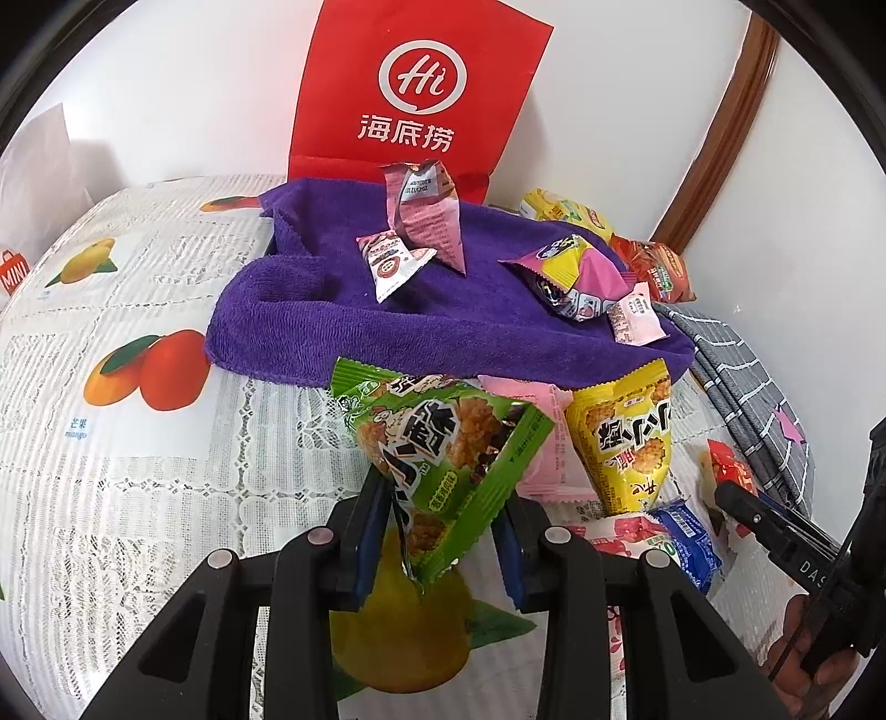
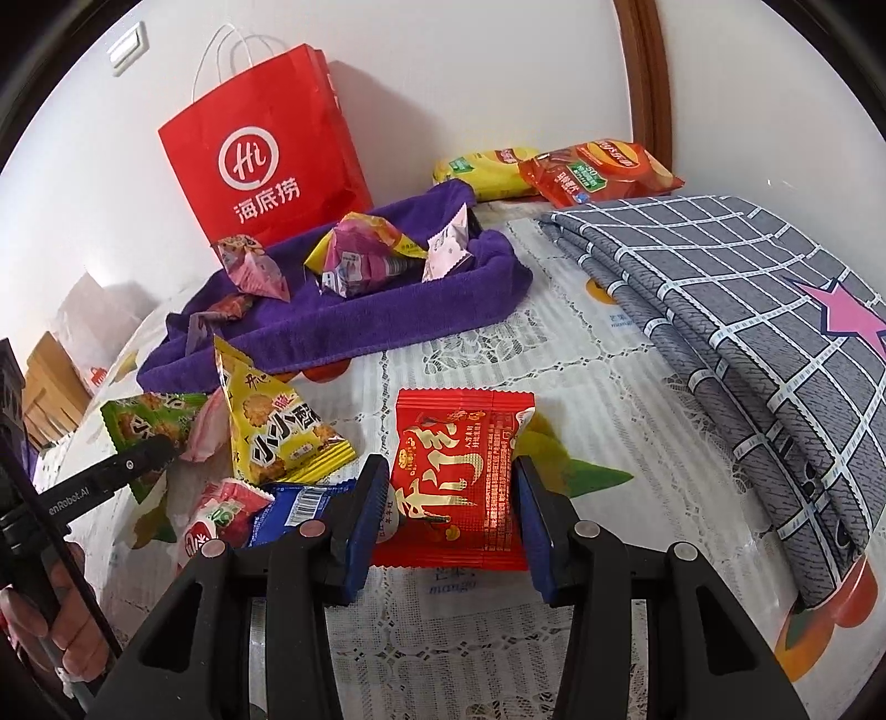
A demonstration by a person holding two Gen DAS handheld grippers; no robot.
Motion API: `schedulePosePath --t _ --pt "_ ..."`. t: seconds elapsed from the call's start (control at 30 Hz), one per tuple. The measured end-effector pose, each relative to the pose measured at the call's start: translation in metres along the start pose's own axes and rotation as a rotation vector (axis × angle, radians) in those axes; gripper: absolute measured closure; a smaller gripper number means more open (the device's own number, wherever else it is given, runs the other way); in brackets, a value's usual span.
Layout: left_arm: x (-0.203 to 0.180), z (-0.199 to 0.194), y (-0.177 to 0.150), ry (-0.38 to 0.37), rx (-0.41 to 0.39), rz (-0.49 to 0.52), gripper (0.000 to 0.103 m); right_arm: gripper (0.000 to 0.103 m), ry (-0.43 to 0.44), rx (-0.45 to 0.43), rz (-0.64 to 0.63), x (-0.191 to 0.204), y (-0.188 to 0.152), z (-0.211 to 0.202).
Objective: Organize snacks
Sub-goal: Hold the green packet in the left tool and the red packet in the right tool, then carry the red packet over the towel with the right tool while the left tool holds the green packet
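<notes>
I had the left gripper (image 1: 443, 531) clamping the green packet (image 1: 443, 443) and the right gripper (image 2: 451, 509) clamping the red packet (image 2: 459, 476), both bound for the purple towel (image 2: 387, 310) at twelve o'clock.

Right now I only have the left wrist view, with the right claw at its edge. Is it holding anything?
Observer: Yes, the right claw is shut on a red snack packet, one pad each side.
Operator: My frame cuts off the red bag's top. Handles?
Observer: The red paper bag has white cord handles standing up.
Operator: And the grey cloth?
Observer: The grey checked cloth lies folded in layers, a pink star on top.
</notes>
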State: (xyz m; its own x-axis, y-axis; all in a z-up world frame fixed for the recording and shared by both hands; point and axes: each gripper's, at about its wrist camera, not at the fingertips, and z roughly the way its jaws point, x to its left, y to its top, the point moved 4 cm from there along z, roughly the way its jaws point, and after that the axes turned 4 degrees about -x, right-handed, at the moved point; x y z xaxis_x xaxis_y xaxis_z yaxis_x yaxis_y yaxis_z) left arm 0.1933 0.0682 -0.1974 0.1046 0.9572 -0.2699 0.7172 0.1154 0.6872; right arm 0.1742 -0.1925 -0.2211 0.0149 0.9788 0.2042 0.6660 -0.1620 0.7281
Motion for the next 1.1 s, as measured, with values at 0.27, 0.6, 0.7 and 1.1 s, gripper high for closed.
schedulePosePath --t 0.27,0.6,0.7,1.1 --pt "0.001 -0.002 0.001 -0.002 -0.004 -0.002 0.07 0.058 -0.008 0.006 -0.01 0.002 0.0 0.0" --pt "-0.004 -0.014 0.005 -0.027 -0.07 0.006 0.07 0.058 0.038 -0.065 0.084 -0.014 0.005 -0.014" --pt "-0.008 -0.015 0.006 -0.037 -0.077 0.021 0.07 0.058 0.02 -0.053 0.072 -0.013 0.006 -0.013" --pt "0.009 -0.017 0.011 -0.11 -0.072 -0.093 0.07 0.058 0.1 -0.166 -0.087 0.036 0.07 -0.046"
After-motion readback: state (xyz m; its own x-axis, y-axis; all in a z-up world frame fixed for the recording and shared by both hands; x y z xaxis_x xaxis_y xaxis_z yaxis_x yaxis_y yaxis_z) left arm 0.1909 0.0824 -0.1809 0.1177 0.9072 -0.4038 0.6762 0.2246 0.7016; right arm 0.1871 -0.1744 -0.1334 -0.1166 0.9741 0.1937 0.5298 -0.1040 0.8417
